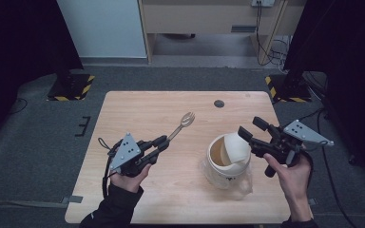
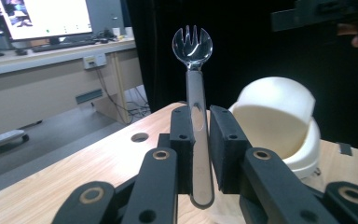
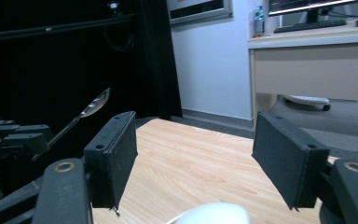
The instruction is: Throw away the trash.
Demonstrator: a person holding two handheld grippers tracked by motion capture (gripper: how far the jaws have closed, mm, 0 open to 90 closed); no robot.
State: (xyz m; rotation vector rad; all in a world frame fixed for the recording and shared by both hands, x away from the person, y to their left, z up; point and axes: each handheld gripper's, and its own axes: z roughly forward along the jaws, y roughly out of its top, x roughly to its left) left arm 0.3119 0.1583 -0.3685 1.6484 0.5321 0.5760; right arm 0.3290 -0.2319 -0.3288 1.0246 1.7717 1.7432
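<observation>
Clamped hard on the handle of the clear plastic spork (image 2: 193, 51), the left gripper (image 1: 160, 143) holds it with its bowl pointing up and away, above the bare table (image 1: 171, 190). Jaws of the right gripper (image 1: 252, 129) stand wide with nothing between them, just beside the cream tub (image 1: 228, 161), whose lid (image 1: 235, 147) sits tilted in its mouth. To do this well, I would steady the tub first, then bring the spork down slowly past the lid.
</observation>
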